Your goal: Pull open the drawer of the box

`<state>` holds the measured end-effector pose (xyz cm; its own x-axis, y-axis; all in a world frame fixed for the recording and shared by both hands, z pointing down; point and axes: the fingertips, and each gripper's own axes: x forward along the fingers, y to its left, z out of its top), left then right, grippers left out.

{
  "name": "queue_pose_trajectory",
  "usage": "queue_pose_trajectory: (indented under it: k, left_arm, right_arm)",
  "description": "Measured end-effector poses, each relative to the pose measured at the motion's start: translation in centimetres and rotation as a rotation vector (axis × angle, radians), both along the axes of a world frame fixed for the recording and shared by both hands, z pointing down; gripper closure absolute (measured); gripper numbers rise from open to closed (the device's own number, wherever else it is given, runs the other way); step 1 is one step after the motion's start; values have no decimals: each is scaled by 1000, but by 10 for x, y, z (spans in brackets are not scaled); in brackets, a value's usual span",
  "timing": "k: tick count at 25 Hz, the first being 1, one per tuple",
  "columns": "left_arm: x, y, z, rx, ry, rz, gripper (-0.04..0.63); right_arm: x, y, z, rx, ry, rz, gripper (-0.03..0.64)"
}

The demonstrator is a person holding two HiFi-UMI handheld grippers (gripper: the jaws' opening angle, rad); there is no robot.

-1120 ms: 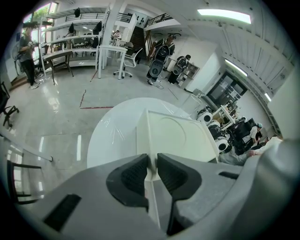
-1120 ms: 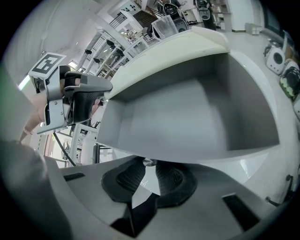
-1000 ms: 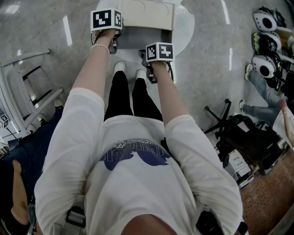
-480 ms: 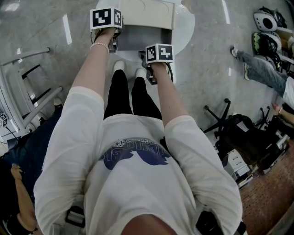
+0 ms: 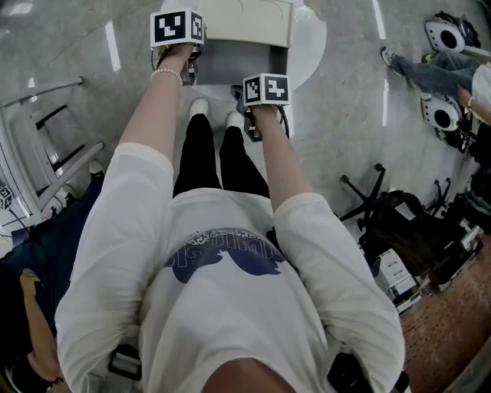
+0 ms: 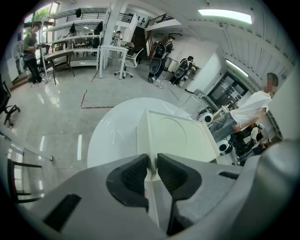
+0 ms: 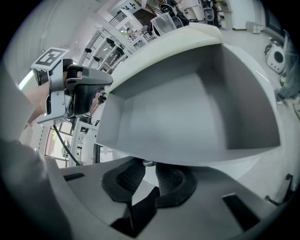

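A cream box [image 5: 247,21] stands on a round white table [image 5: 308,51]. Its grey drawer [image 5: 230,64] is pulled out toward me and shows empty in the right gripper view [image 7: 187,108]. My left gripper [image 6: 152,169] is shut on the box's near edge [image 6: 149,140], the cream wall pinched between its pads. My right gripper [image 7: 149,166] is shut on the small metal knob [image 7: 148,163] under the drawer's front. In the head view both marker cubes [image 5: 178,28] [image 5: 266,87] sit at the drawer's left side and front.
My legs and white shoes [image 5: 199,110] stand under the drawer. A metal rack [image 5: 46,165] is at the left, a chair base [image 5: 367,192] and dark gear [image 5: 418,238] at the right. Helmets [image 5: 439,112] line the right edge, where a person [image 5: 430,67] walks.
Both grippers and the drawer hold still. The person at the right edge has walked further up the picture.
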<state>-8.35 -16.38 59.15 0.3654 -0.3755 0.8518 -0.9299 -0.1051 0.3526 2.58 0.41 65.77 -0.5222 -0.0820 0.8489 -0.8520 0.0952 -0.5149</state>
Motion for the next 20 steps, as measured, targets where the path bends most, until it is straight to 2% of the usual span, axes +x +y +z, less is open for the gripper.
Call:
queue_pose_trajectory:
  k: [20]
  left_arm:
    - [0,0,-2,-3,-16,-6,517]
  right_arm:
    - [-2,0,1,-23,-5,4,552]
